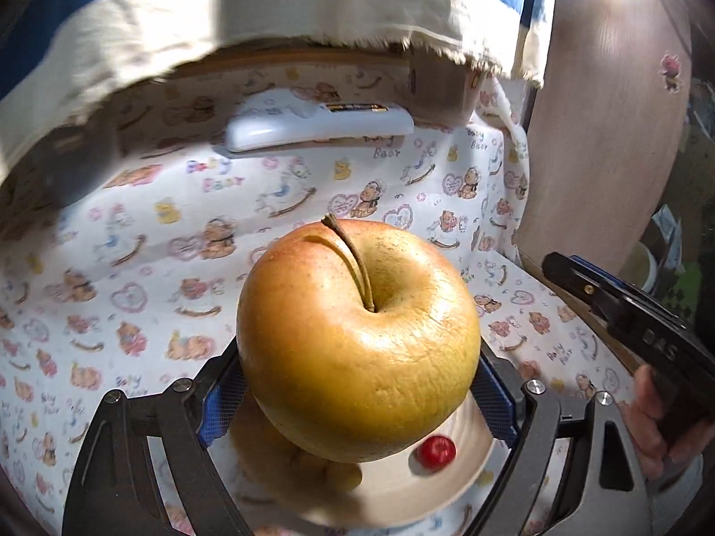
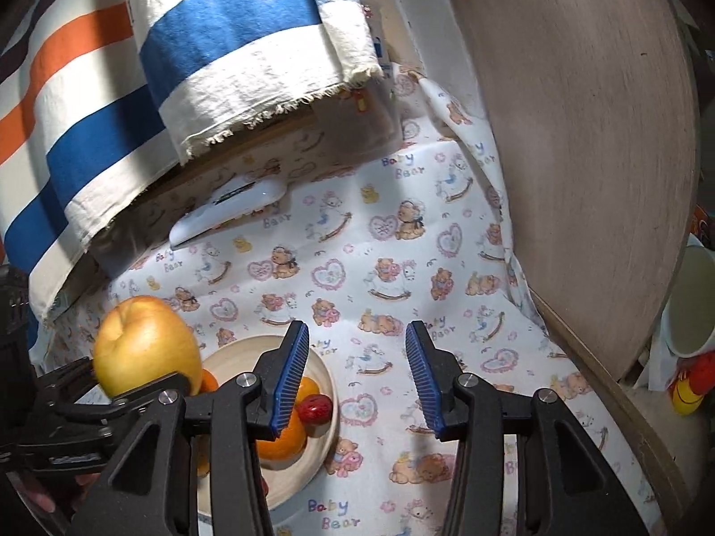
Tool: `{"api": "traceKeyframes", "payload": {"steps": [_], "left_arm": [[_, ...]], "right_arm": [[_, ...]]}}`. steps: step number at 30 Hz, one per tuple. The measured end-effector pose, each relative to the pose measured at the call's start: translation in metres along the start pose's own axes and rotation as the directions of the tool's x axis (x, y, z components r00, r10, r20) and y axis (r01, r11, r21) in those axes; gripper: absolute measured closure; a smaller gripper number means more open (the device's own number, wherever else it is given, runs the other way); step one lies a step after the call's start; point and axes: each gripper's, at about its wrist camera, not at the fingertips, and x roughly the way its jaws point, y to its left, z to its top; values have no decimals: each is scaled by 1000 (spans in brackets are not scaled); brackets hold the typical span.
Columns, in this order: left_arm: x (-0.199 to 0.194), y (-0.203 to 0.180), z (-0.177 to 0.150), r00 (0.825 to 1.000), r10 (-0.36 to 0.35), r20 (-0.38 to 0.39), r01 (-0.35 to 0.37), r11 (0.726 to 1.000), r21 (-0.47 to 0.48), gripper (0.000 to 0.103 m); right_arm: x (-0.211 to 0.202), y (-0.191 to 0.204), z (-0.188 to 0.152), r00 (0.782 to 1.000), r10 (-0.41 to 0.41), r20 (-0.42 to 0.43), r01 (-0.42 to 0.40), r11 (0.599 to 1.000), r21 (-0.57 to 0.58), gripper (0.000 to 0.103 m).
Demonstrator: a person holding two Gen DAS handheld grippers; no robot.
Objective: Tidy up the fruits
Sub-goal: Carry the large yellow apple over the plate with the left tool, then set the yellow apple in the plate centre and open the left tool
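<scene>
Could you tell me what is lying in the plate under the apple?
Under the apple held in the left claw, the plate holds a small red fruit and oranges. The claws hide part of the plate.

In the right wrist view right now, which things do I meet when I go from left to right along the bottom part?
Apple held in the left tongs → plate with an orange and a small red fruit → right tongs, open and empty → bear-print cloth → wooden board.
</scene>
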Motion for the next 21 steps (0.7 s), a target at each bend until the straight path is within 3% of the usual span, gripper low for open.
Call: {"api": "traceKeyframes", "payload": {"steps": [7,14,21], "left_arm": [[43,-3,11,999,15,-46,-14,1000,6,16],[66,1,6,996,11,-91,-12,1000,-12,16],[78,2,1,992,21,-124,-22,1000,-10,16]], "right_arm": [[3,-6,2,999,-41,5,41,999,7,56],[26,-8,-6,994,-5,-107,9,999,39,56],[36,-8,-11,989,7,-150,0,999,44,56]]}}
